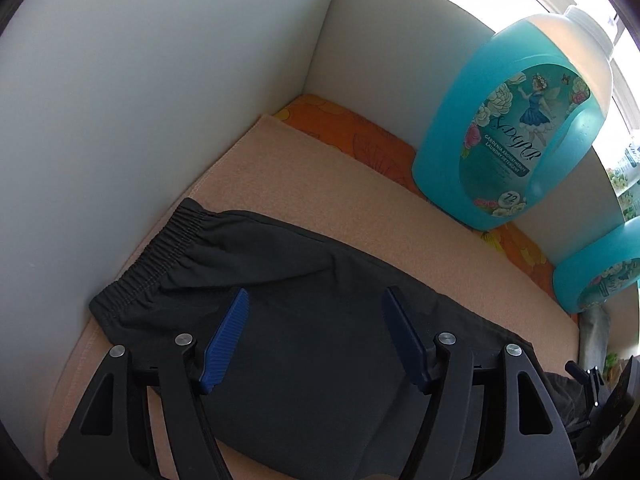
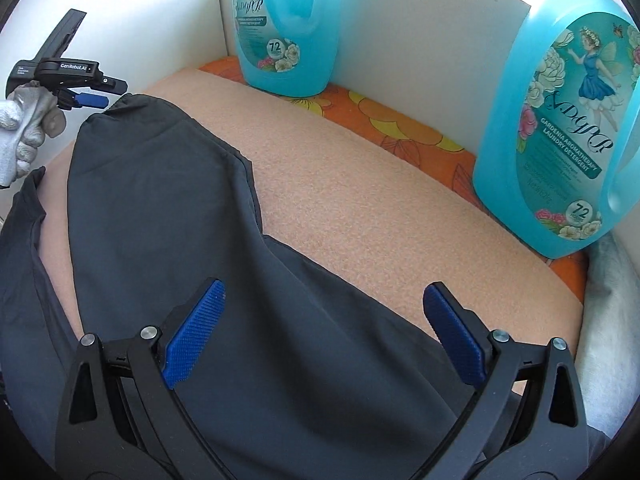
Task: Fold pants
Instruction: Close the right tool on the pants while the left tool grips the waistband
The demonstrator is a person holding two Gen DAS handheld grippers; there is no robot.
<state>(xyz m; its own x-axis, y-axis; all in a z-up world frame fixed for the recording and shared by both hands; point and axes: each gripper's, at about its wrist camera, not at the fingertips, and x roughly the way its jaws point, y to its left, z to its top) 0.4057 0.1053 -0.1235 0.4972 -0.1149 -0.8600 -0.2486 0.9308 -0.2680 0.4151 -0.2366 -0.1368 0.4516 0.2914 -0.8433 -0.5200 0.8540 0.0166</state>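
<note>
Dark pants (image 1: 320, 360) lie flat on a peach mat (image 1: 328, 184). Their elastic waistband (image 1: 160, 256) lies at the left, close to the white wall. My left gripper (image 1: 316, 291) hovers open over the upper part of the pants, blue pads spread wide with only flat cloth beneath them. In the right wrist view the pants (image 2: 168, 208) run from lower right to upper left. My right gripper (image 2: 323, 286) stands open above the leg part, gripping nothing. The left gripper (image 2: 102, 98) shows at the far end of the pants, held by a gloved hand (image 2: 28, 128).
Two blue laundry detergent bottles (image 2: 288, 20) (image 2: 560, 120) stand on an orange floral cloth (image 2: 400, 120) along the back of the mat. White panels (image 1: 120, 100) close off the left and the back. A pale bundle of cloth (image 2: 616, 312) lies at the right edge.
</note>
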